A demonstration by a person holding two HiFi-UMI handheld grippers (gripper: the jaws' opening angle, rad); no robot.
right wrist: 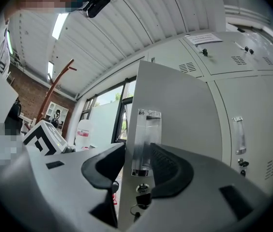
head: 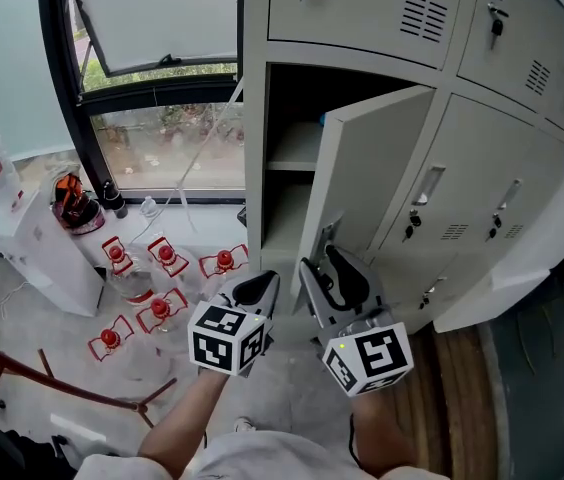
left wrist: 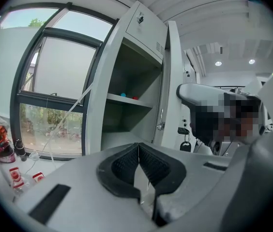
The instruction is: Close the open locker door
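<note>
Locker door (head: pixel 367 168) half open, pale grey

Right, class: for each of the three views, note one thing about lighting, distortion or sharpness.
Head view: the window is bright with daylight, while the top of the open locker lies in shadow. Left gripper view: fisheye bows the window frame, and the corners go black. Right gripper view: the locker door looks curved at its edges, and a ceiling light is blown out white.
</note>
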